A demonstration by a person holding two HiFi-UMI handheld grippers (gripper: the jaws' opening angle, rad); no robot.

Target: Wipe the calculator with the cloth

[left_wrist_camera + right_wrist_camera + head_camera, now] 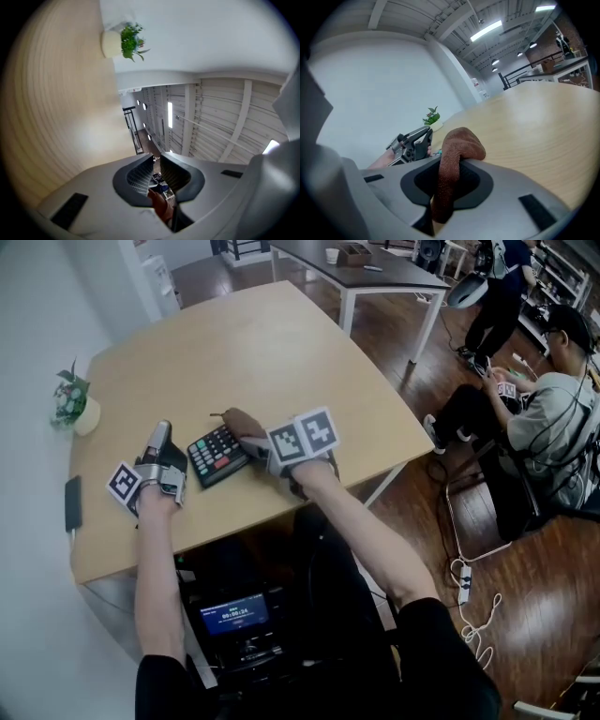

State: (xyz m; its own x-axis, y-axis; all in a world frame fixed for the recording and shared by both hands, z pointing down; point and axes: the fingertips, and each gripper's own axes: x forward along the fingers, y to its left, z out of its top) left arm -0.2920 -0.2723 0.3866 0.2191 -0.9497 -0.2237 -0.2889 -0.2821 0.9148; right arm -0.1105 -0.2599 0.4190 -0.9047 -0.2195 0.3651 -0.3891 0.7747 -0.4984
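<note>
A black calculator [216, 456] lies near the front edge of the pale wooden table [281, 352]. My right gripper [247, 441] is shut on a brown cloth [242, 424], which rests over the calculator's far right corner. In the right gripper view the cloth [457, 150] bulges out of the jaws of the right gripper [450, 163]. My left gripper [162, 432] lies just left of the calculator, pointing away, shut to a thin slit with nothing between its tips. In its own view the left gripper [157, 160] faces the ceiling. The left gripper [412, 140] also shows in the right gripper view.
A small potted plant [73, 404] stands at the table's left edge by the white wall, and a dark phone [72, 502] lies nearer me. A device with a lit screen [234, 615] sits under the table. A seated person [553, 418], a second table [366, 273] and floor cables [469, 606] are on the right.
</note>
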